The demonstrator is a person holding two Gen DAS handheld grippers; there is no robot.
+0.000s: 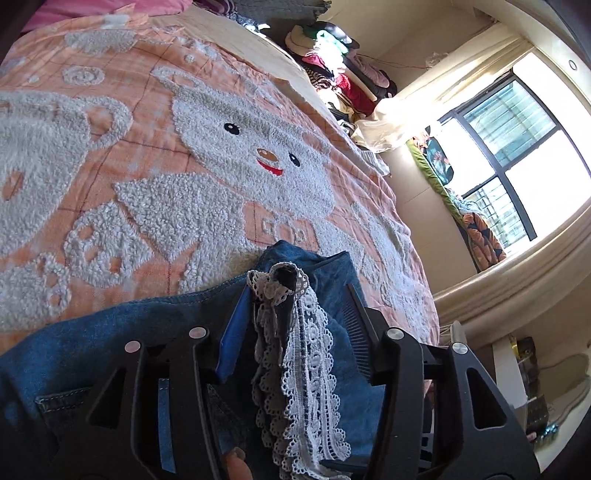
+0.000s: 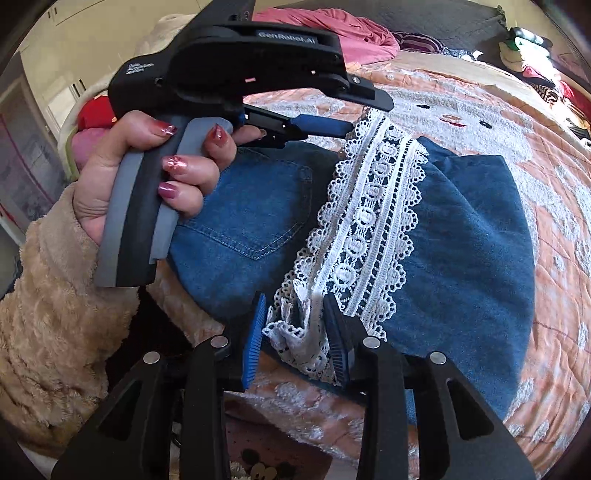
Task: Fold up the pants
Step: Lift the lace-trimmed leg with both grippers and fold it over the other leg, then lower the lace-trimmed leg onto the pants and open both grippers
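Note:
Blue denim pants [image 2: 461, 236] with a white lace hem [image 2: 373, 221] lie on the orange bear-pattern bedspread [image 2: 546, 147]. My right gripper [image 2: 295, 325] is shut on the near end of the lace hem. My left gripper [image 2: 351, 127], held in a hand with painted nails, is shut on the far end of the same lace strip. In the left wrist view the left gripper [image 1: 284, 291] pinches lace [image 1: 306, 369] and denim [image 1: 110, 332] between its blue pads. A back pocket [image 2: 258, 206] shows under the hand.
The bedspread [image 1: 184, 147] stretches away to the left. A pile of clothes [image 1: 332, 66] sits at the far bed edge. A bright window [image 1: 517, 155] is on the right. A pink blanket [image 2: 332, 33] lies at the bed's head.

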